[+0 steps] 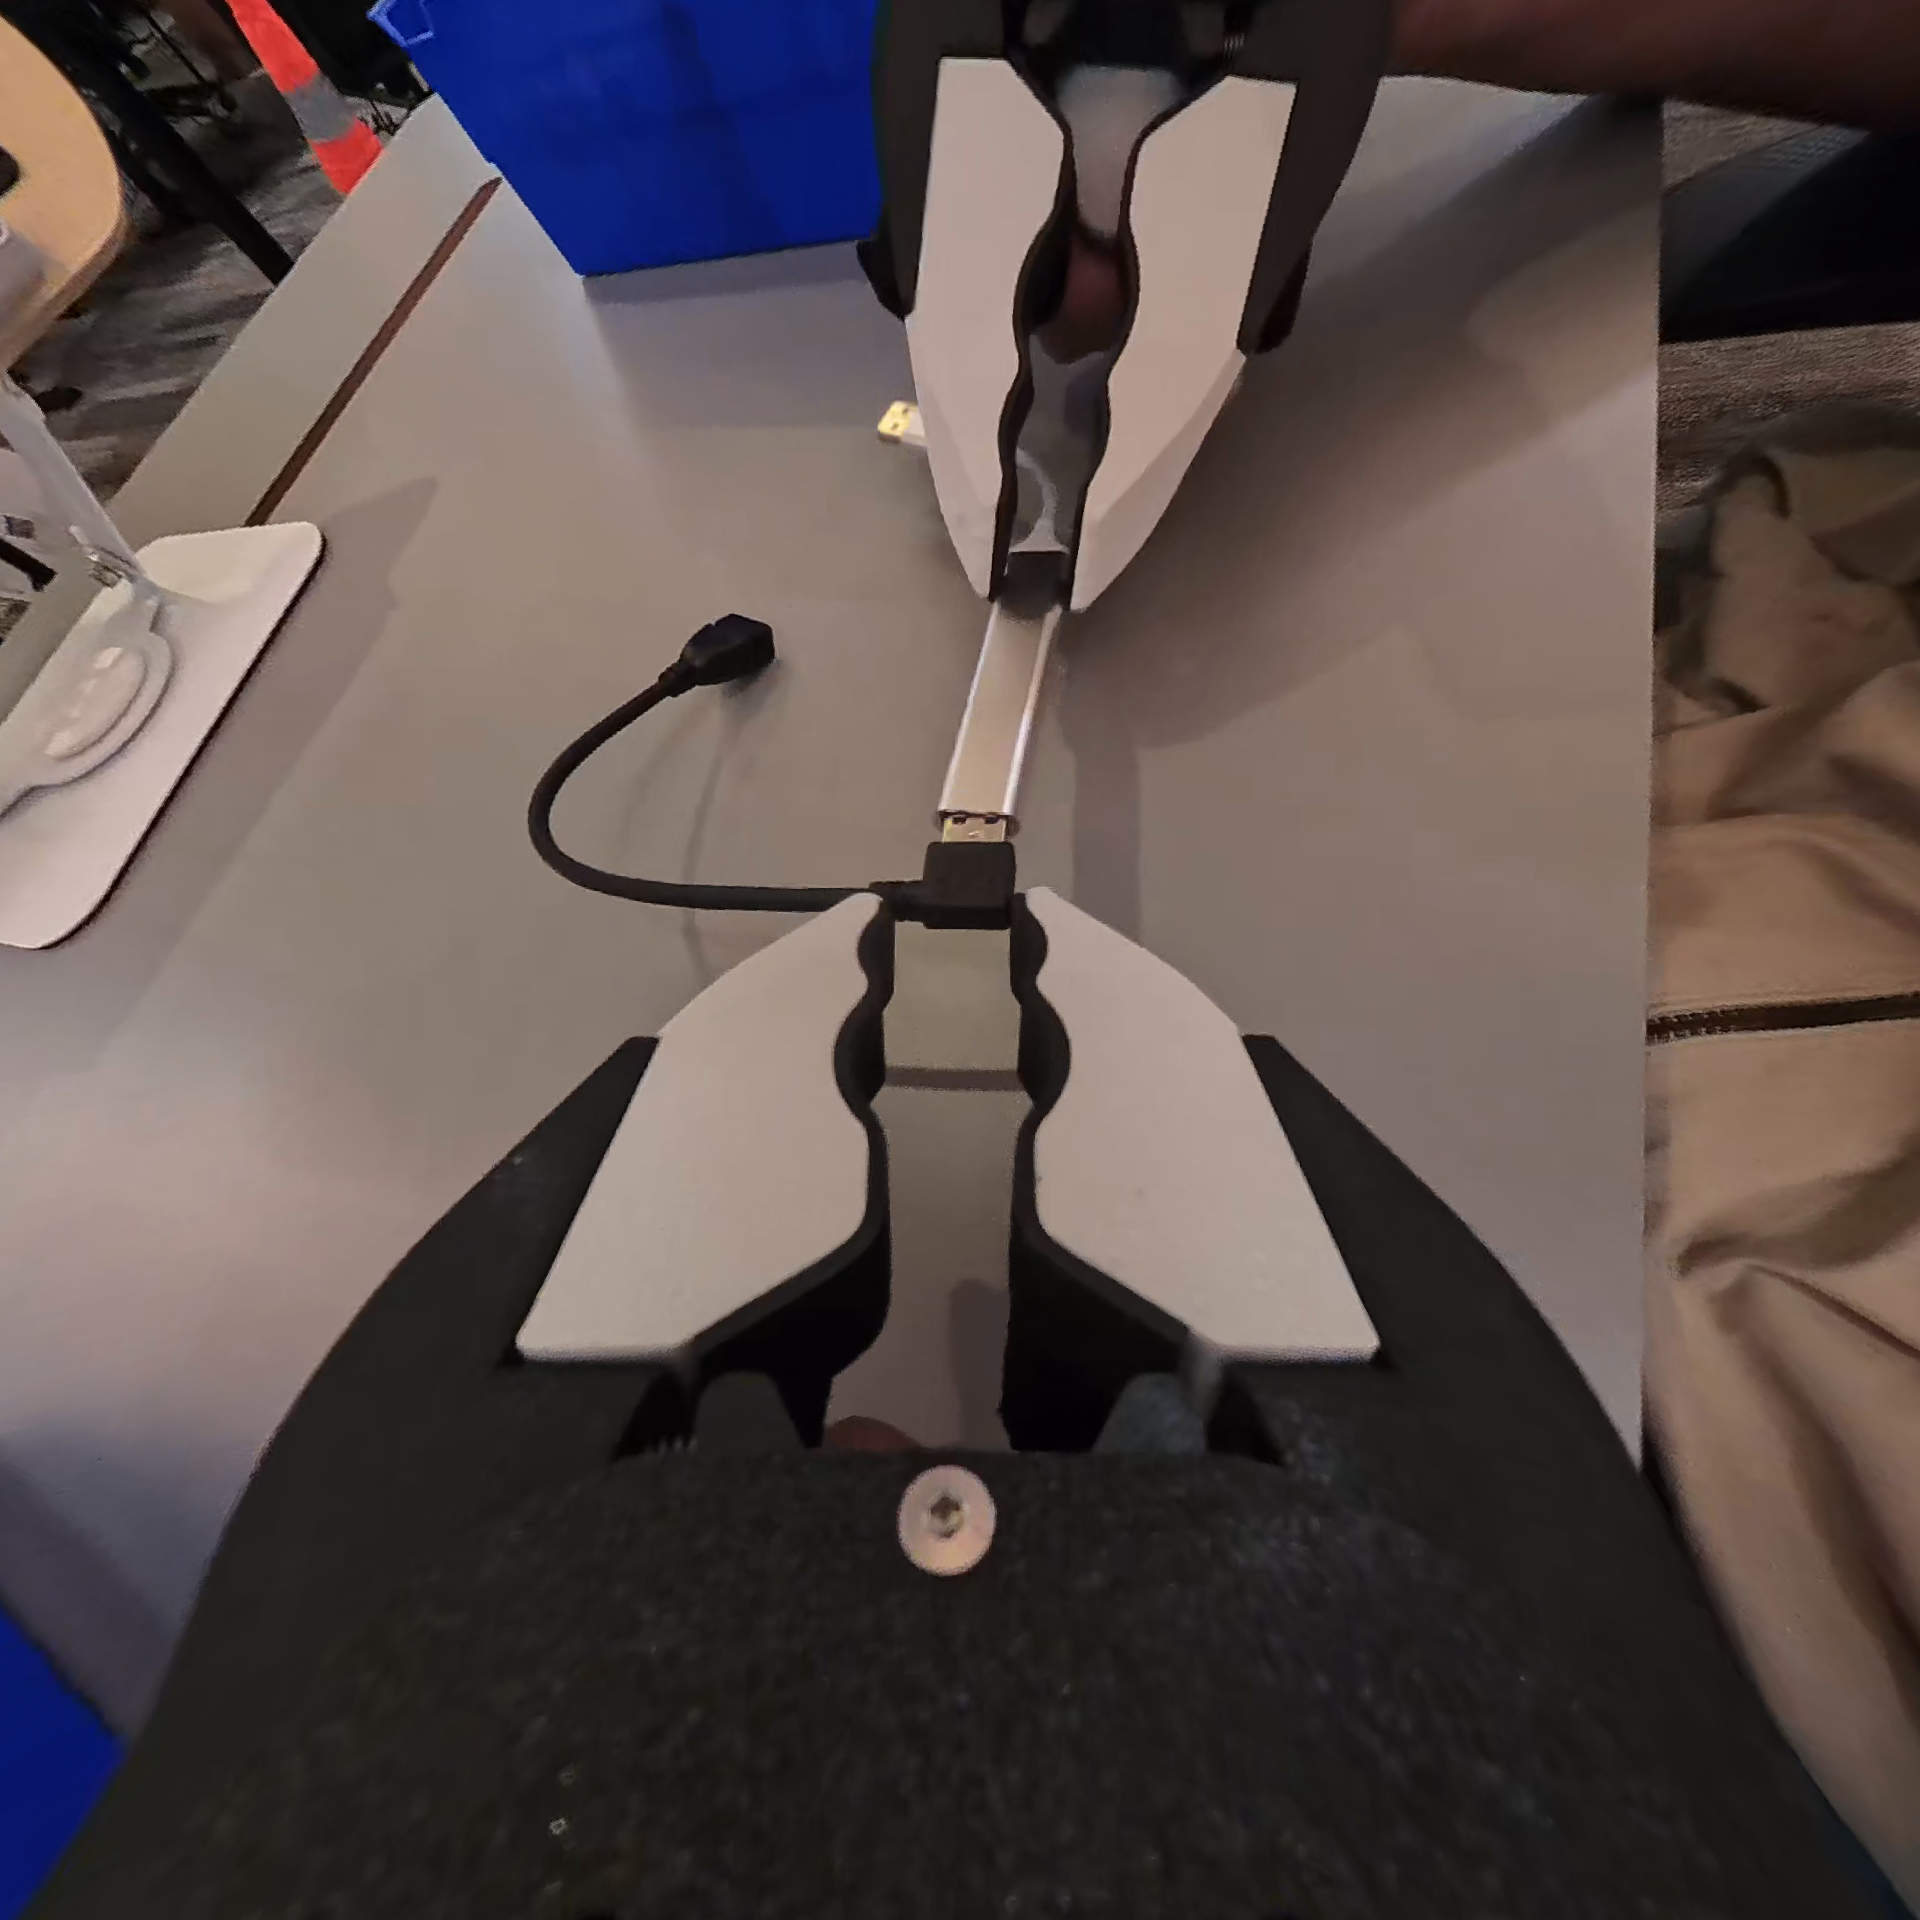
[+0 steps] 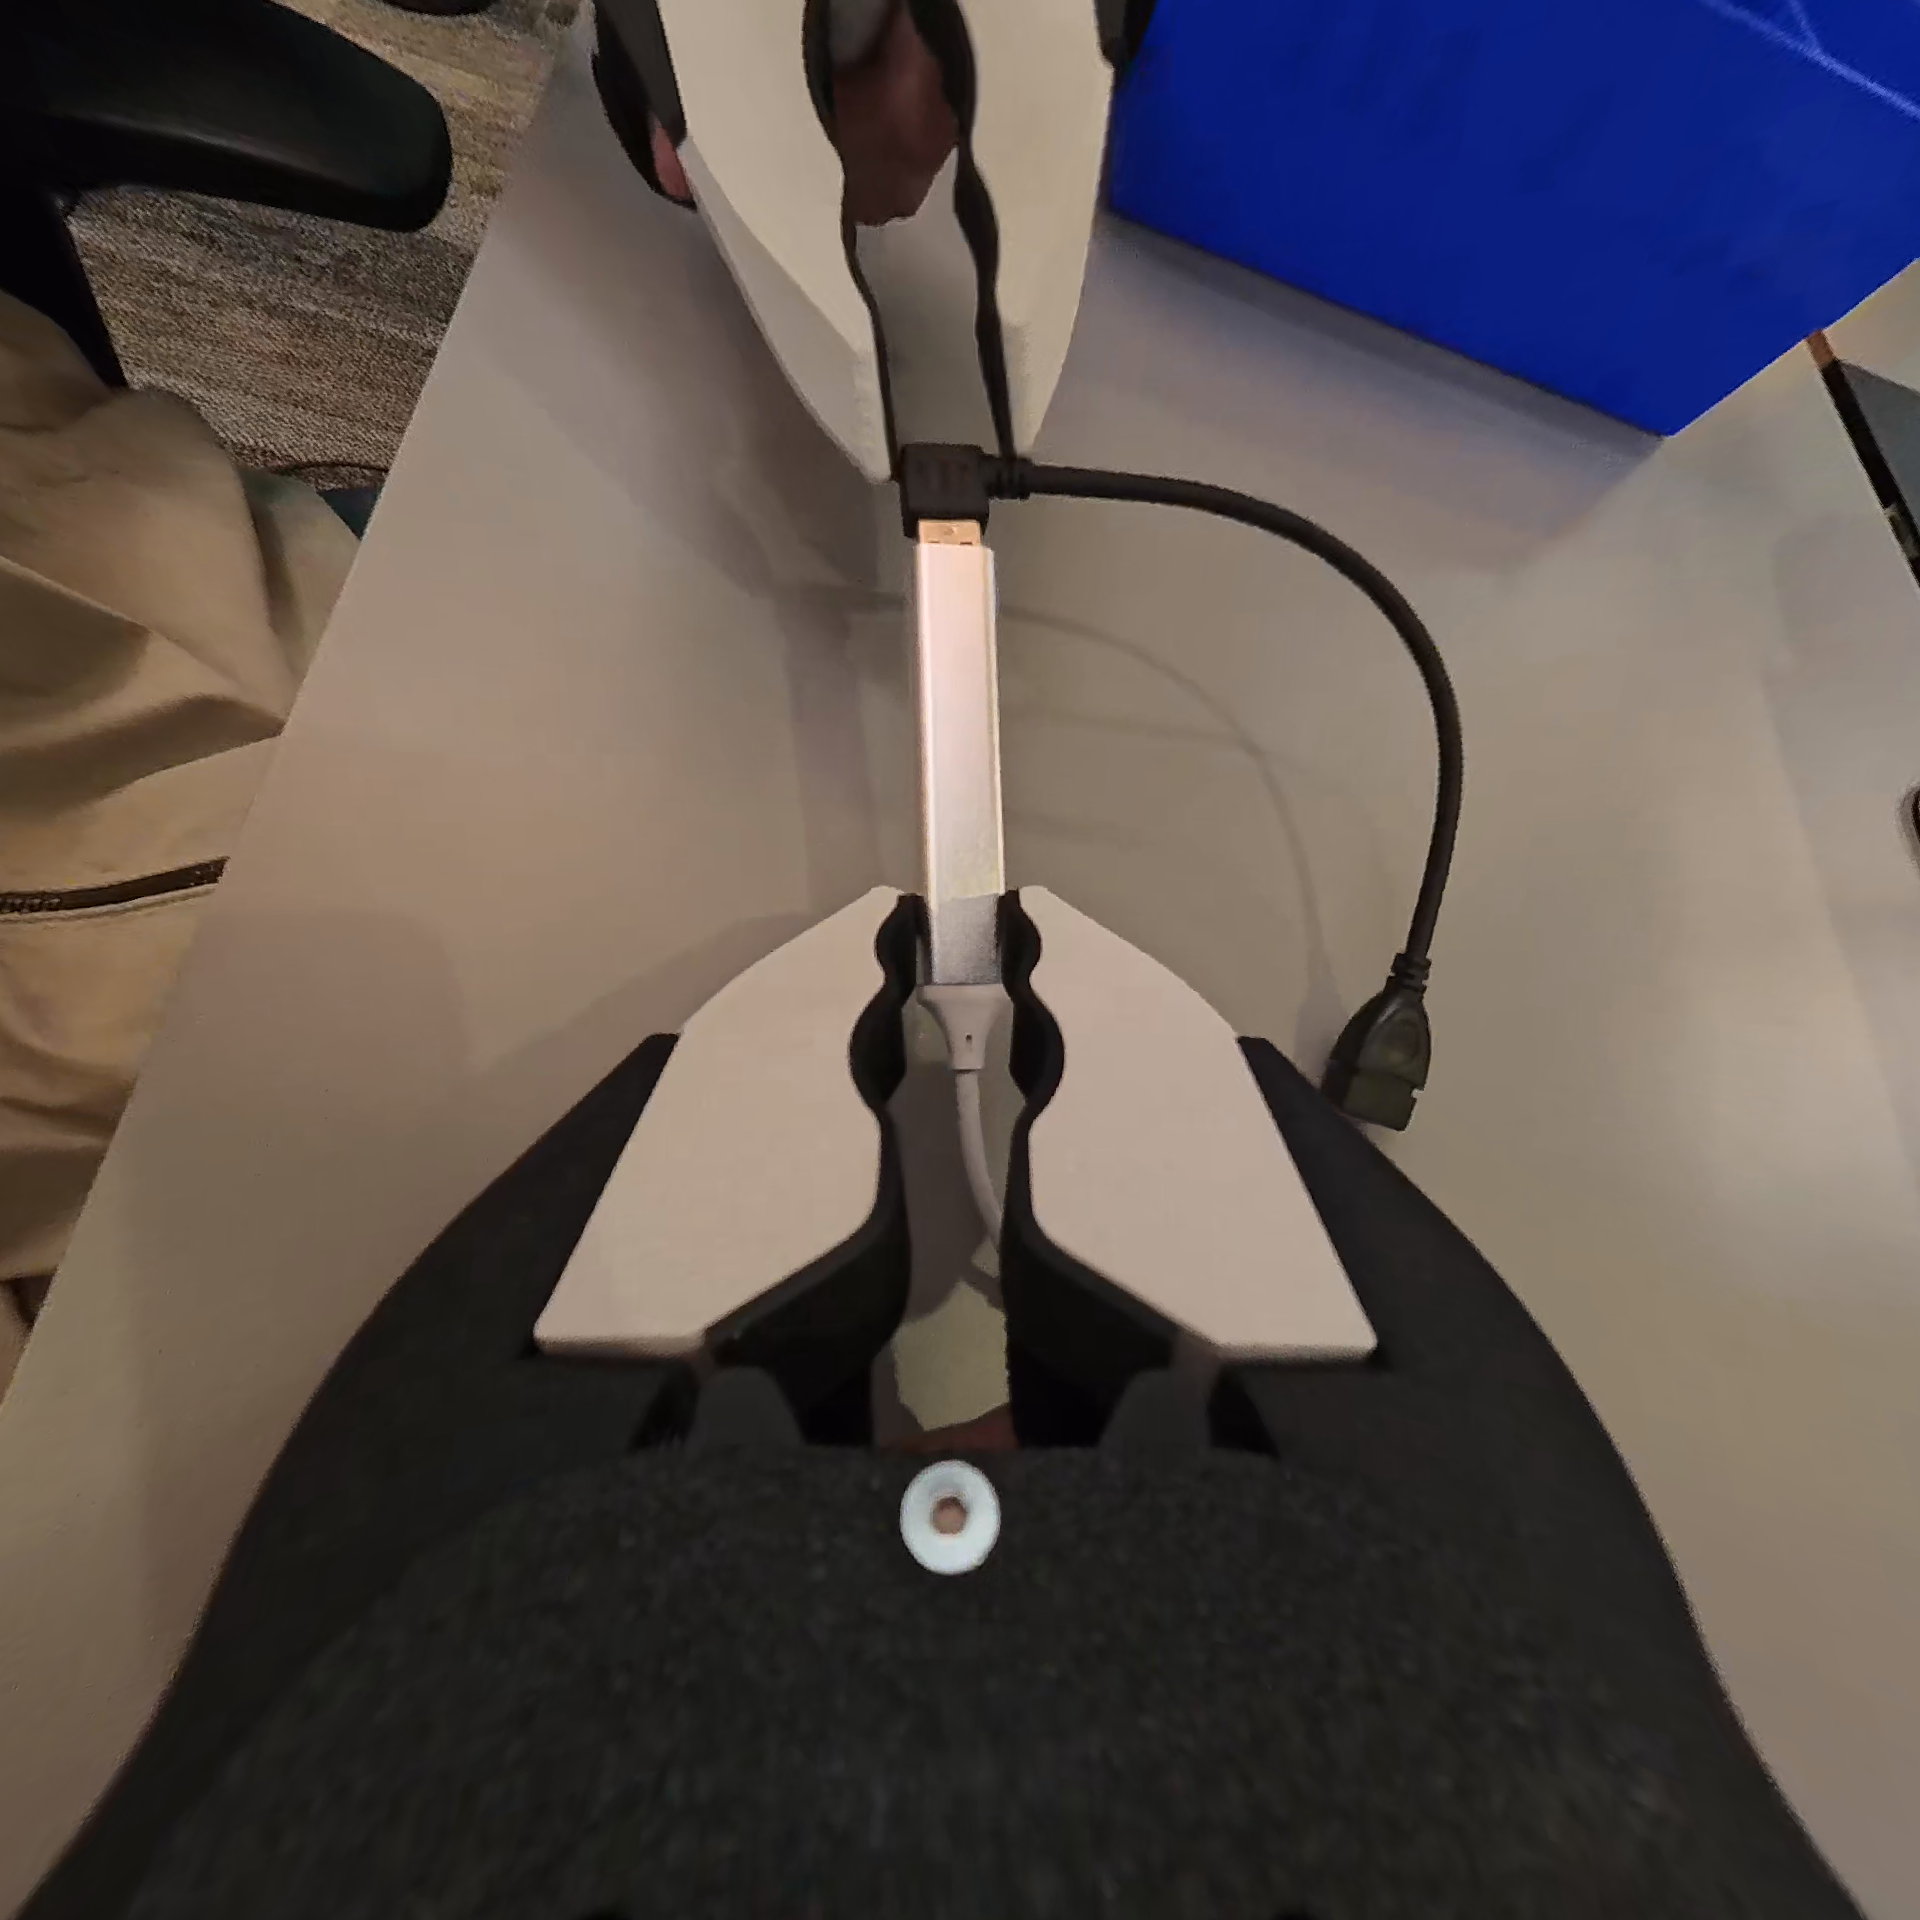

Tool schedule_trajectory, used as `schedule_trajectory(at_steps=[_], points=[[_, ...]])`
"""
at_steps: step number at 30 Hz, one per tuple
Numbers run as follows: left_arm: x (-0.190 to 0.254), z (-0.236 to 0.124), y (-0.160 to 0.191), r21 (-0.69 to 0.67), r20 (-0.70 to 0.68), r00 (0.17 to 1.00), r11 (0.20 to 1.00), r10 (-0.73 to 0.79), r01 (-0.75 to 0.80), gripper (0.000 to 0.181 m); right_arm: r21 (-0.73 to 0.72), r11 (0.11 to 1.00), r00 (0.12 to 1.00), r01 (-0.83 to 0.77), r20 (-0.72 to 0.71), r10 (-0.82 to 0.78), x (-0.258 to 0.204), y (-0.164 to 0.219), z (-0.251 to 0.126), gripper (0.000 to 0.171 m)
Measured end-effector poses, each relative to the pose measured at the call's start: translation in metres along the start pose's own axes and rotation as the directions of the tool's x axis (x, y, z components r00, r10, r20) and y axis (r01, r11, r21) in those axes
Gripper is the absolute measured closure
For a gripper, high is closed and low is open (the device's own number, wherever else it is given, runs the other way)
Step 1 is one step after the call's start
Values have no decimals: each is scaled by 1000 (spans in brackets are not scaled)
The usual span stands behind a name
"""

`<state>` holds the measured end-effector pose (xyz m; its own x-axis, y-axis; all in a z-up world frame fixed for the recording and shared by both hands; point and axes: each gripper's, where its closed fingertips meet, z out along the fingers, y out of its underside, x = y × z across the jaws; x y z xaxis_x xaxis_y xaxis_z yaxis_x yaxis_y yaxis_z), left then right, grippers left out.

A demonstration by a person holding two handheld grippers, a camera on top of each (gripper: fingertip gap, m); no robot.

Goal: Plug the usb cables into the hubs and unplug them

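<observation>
Table: a plain grey table (image 1: 623, 582) carries everything; a dark seam runs along its far left part.
Room: a blue bin (image 1: 665, 135) stands on the table beyond the fingers, an orange cone (image 1: 322, 114) on the carpet behind it, and beige cloth (image 1: 1787, 935) lies off the right edge.
Left gripper (image 1: 951, 909): fingers closed on the black angled plug (image 1: 968, 883) of the black usb cable (image 1: 582, 831), pinched at their tips.
Right gripper (image 2: 961, 914): fingers closed on the near end of the silver hub (image 2: 958, 727), its white lead (image 2: 971, 1122) trailing back between them.
Plug and hub: the plug's gold metal tip (image 1: 971, 828) meets the hub's far end, part of the metal exposed.
Cable: it curls away to the left of the left fingers, its free black socket end (image 1: 732, 639) resting on the table.
</observation>
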<state>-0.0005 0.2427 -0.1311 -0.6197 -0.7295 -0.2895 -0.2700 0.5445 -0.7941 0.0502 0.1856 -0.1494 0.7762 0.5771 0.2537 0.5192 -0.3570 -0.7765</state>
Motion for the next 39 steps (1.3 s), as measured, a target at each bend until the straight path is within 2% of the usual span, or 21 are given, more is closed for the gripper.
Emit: schedule_trajectory(at_steps=[7, 22, 27, 32, 36, 38, 39], points=[[4, -8, -12, 95, -40, 998, 994, -51, 55, 166, 60, 998, 1000, -17, 25, 16, -3, -8, -6, 156], [9, -8, -15, 114, -100, 993, 990, -67, 78, 167, 84, 996, 999, -6, 47, 2, -7, -6, -5, 156], [8, -12, -28, 175, -115, 991, 980, -76, 95, 167, 81, 997, 998, -8, 59, 4, -10, -3, 1, 156], [4, -14, -21, 163, -95, 992, 982, -82, 96, 168, 215, 974, 996, -73, 68, 60, -5, -19, -15, 156], [4, -15, -25, 200, -101, 990, 973, -99, 118, 168, 184, 980, 995, -77, 74, 65, -6, -14, -10, 156], [1, -18, -28, 213, -82, 993, 972, -84, 100, 181, 215, 972, 995, -93, 64, 81, -3, -18, -13, 156], [1, -17, -27, 209, -71, 994, 973, -86, 99, 181, 227, 968, 994, -105, 66, 93, -1, -19, -14, 156]])
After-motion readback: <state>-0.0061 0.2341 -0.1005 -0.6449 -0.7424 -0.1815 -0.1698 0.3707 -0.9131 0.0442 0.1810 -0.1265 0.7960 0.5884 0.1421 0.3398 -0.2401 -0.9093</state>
